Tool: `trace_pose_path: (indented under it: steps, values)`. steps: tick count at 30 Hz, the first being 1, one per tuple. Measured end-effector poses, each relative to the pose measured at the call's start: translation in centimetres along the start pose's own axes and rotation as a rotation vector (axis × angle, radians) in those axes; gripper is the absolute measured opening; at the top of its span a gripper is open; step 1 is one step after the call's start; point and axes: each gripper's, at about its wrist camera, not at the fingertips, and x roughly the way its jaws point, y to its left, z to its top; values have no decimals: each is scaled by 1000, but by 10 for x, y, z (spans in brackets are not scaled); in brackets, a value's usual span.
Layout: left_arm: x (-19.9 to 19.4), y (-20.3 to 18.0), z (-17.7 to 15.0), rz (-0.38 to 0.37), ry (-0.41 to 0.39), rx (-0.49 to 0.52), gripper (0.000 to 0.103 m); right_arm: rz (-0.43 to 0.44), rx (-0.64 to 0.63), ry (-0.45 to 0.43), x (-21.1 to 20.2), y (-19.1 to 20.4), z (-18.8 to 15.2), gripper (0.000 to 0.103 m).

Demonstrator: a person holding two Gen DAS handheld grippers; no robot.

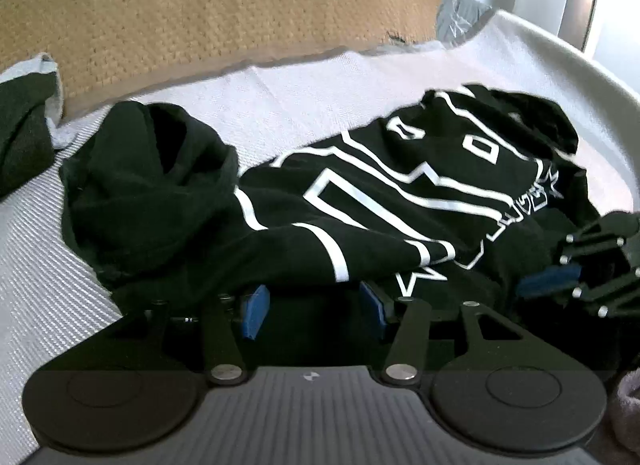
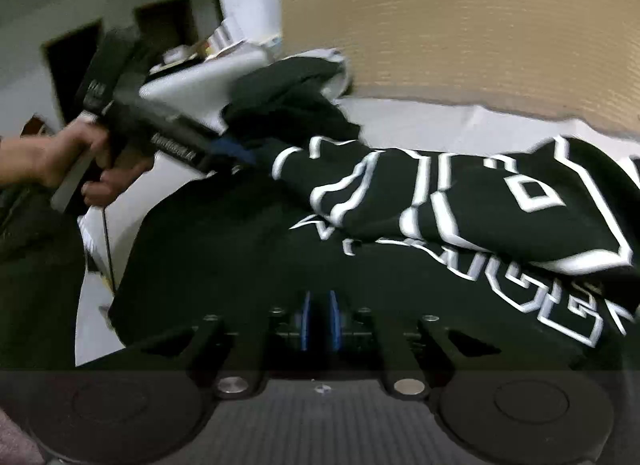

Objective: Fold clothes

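The left tool (image 1: 316, 305), pitched down, has its blue pads spread at the hem of the black hoodie with white printed lettering (image 1: 360, 201). The right tool (image 2: 319, 319), nearly clenched, grips nothing. The hoodie lies crumpled on the white desk (image 1: 328, 105).

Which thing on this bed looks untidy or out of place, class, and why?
The black hooded sweatshirt with white printed lettering lies rumpled on the white woven bedcover: its hood is bunched in a heap and one printed panel is folded askew over the rest. Another dark garment sits crumpled at the far edge.
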Motion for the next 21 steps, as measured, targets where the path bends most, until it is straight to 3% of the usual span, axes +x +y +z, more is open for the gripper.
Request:
trace_pose_path:
  steps: [5,8,12,18,21]
  values:
    - [12,-20,1,15,35,89,54,25,41,-67,-5,-11,7,16]
    - [19,-36,-1,40,28,171,56,38,107,-120,-14,-22,8,24]
    - [31,-50,4,64,-6,214,58,27,145,-163,-24,-27,8,24]
    - [41,-48,35,124,-97,30,58,23,176,-179,-24,-33,7,25]
    - [46,-40,53,145,-107,-84,58,14,181,-191,-28,-35,6,26]
